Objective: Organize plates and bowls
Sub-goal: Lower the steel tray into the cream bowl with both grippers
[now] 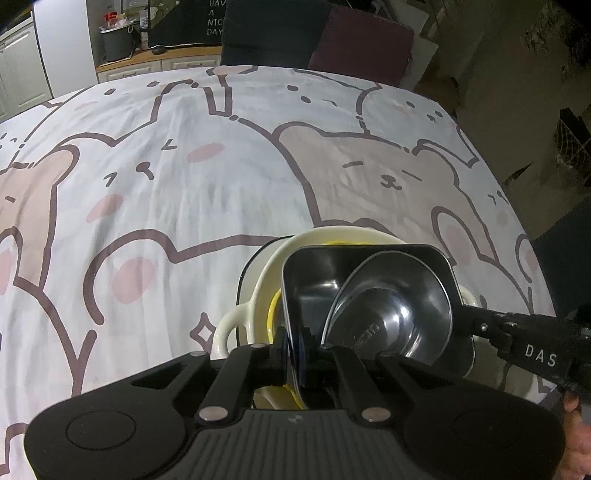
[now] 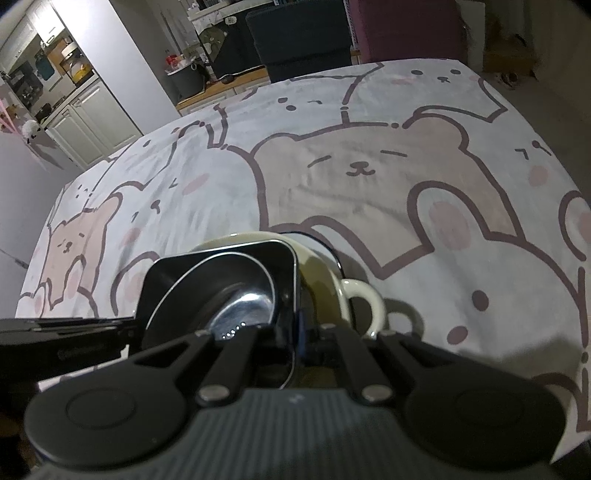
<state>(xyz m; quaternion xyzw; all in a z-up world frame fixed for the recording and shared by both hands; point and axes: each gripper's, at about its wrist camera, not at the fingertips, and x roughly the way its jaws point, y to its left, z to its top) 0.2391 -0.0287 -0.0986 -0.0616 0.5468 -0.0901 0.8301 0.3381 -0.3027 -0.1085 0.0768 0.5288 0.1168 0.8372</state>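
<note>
A black square dish [image 1: 314,273] holds a round steel bowl [image 1: 399,314] and sits tilted inside a cream two-handled dish [image 1: 236,321] with a yellow piece [image 1: 273,310] in it. My left gripper [image 1: 295,350] is shut on the black dish's near left rim. My right gripper [image 1: 465,317] comes in from the right and pinches its right rim. In the right wrist view my right gripper [image 2: 295,339] is shut on the black dish [image 2: 184,269] rim, with the steel bowl [image 2: 236,299] inside, the cream dish [image 2: 321,273] below, and the left gripper [image 2: 136,328] at the left.
The stack rests on a table under a white cloth with bear and rabbit drawings [image 1: 184,184]. Beyond the far edge stand a dark chair [image 1: 273,33], a maroon cushion [image 1: 369,40] and a wooden counter with a grey pot [image 1: 116,42].
</note>
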